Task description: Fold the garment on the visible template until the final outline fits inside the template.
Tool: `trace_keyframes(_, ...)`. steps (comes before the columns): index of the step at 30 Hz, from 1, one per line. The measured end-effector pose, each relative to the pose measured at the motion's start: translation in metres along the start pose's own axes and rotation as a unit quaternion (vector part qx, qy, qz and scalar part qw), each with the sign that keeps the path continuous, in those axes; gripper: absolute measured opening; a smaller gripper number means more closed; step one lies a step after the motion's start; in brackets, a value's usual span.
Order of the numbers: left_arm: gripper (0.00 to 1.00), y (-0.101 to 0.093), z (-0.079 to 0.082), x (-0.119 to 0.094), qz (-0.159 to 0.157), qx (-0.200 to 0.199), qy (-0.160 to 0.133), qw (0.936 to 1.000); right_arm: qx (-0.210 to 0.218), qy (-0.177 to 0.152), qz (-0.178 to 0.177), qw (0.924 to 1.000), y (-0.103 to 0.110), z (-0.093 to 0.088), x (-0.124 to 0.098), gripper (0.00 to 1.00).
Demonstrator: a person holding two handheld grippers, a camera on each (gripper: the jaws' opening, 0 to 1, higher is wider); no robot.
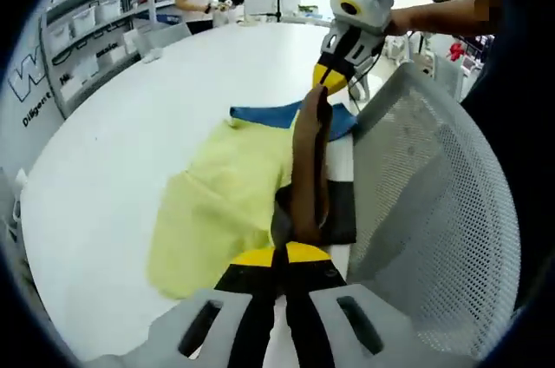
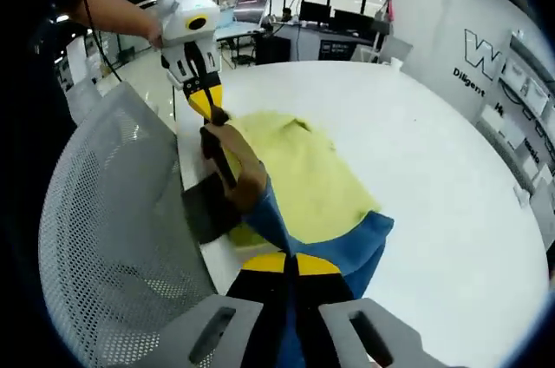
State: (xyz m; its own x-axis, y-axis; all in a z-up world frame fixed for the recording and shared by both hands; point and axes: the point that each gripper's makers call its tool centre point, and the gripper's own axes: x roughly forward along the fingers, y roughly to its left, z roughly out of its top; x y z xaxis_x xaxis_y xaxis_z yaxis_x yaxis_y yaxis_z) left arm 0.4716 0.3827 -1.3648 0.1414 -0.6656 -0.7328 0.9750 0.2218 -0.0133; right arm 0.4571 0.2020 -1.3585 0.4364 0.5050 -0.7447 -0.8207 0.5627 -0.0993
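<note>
White round table (image 1: 130, 134) carries your yellow garment (image 1: 221, 199), soft, light and limp. Both tongs, left (image 1: 279, 257) and right (image 2: 292, 262), are closed on its brown-and-blue edge, stretched toward 12 o'clock; hold seams, not loose middle.

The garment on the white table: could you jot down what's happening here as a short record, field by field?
garment: yellow garment with blue and brown parts, spread partly folded on the table
surface: round white table
template: dark sheet under the garment's edge, mostly covered
left gripper: shut on one end of the brown part
right gripper: shut on the blue part at the opposite end
fabric between grippers: lifted in a raised strip
nearby: grey mesh chair back at the table's edge
</note>
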Motion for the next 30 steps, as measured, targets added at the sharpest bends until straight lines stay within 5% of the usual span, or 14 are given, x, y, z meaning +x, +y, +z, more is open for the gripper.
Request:
trace_keyframes(16,0.03,0.078,0.044,-0.019,0.097,0.001,-0.04,0.9945,0.017,-0.028,-0.07,0.997,-0.063,0.057,-0.004,0.0)
trace_keyframes(30,0.03,0.142,0.083,-0.027,0.123,-0.012,-0.081,0.989,0.05,-0.036,-0.12,0.9908,-0.118,0.085,0.0,0.0)
